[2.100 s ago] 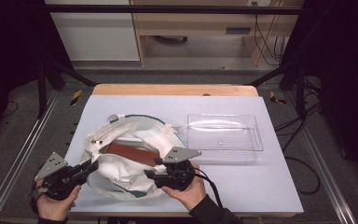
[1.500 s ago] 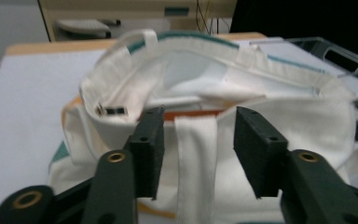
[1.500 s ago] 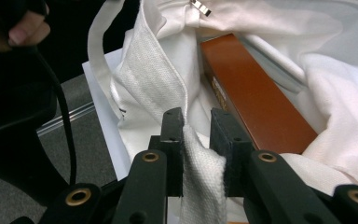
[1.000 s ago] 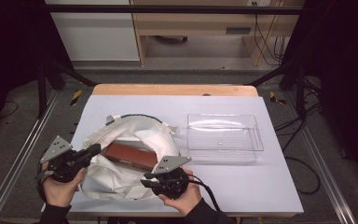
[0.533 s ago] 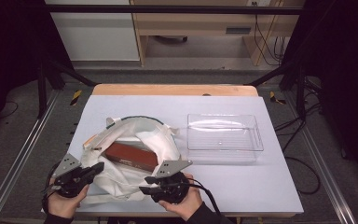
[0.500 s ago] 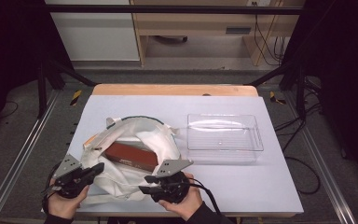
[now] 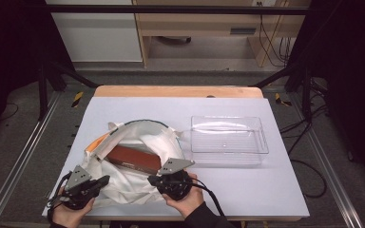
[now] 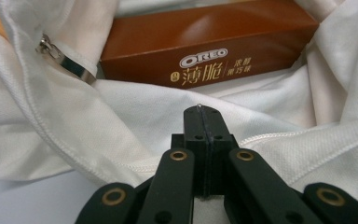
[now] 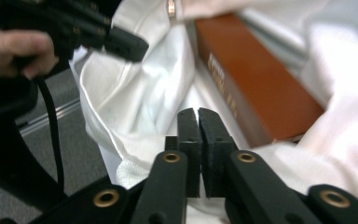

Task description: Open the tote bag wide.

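high view: both grippers [image 7: 105,180] [image 7: 151,180] closed, pinching white bag's [image 7: 123,183] near edge.

L gripper [image 7: 105,180] fingers closed, R gripper [image 7: 150,180] fingers just closed, both hands low

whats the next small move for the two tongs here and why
Probably pull the bag's near edge back and apart, to widen the mouth around the box. Both the left tongs and the right tongs are shut at the near rim of the white cloth bag; whether cloth is pinched I can't tell. The brown Oreo box lies inside, partly uncovered, and the clear tray stands apart to the right.
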